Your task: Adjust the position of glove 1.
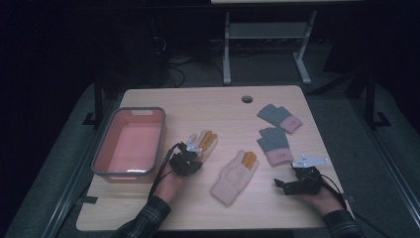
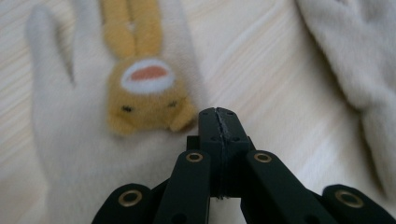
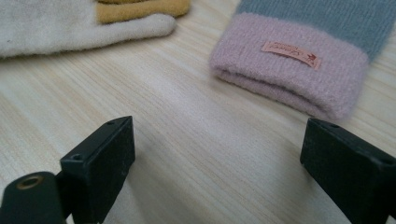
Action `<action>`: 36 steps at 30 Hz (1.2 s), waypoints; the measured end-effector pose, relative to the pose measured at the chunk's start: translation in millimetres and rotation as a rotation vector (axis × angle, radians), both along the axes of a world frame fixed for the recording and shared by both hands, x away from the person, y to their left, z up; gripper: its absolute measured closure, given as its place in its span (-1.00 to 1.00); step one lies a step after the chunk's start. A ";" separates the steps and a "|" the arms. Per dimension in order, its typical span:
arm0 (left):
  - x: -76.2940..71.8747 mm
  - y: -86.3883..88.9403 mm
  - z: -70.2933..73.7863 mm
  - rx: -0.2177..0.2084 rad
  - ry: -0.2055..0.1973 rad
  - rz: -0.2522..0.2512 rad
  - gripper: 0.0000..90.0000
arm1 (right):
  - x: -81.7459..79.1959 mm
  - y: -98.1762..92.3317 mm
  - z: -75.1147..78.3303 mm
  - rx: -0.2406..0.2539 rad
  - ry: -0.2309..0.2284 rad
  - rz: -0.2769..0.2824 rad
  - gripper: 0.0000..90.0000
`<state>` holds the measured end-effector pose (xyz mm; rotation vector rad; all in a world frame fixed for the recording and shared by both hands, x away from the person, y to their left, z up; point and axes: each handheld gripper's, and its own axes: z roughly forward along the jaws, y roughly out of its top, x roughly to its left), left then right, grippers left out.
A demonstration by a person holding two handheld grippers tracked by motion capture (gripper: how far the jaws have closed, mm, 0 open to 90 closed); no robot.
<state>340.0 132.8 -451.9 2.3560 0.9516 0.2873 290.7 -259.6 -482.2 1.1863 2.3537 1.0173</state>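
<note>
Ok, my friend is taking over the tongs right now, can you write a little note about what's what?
Left tongs: shut, nothing between the jaws, tips just over the cream bunny glove near the pink bin.
Right tongs: open, empty, low over the table, pointing at the pink cuff of the nearer grey glove.
Things: second cream glove lies mid-table; two grey gloves, nearer and farther, lie on the right.
Done: nothing is in the bin.
Left: probably sorting the gloves, perhaps into the bin; all four lie on the table.
</note>
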 end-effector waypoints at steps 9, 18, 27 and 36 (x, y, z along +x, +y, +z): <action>10.2 -0.1 21.3 -0.030 -0.073 0.035 0.69 | 0.0 0.0 0.0 0.000 0.000 0.000 -0.79; 32.8 0.5 10.6 -0.006 -0.050 0.081 0.01 | 0.2 -0.1 -0.1 -0.001 -0.004 0.002 -0.78; 39.1 0.7 -2.0 0.021 -0.022 0.095 0.30 | 0.2 -0.1 -0.1 -0.001 -0.004 0.002 -0.78; 35.7 5.8 13.3 -0.041 -0.032 0.084 0.41 | 0.2 -0.1 -0.1 -0.001 -0.004 0.002 -0.79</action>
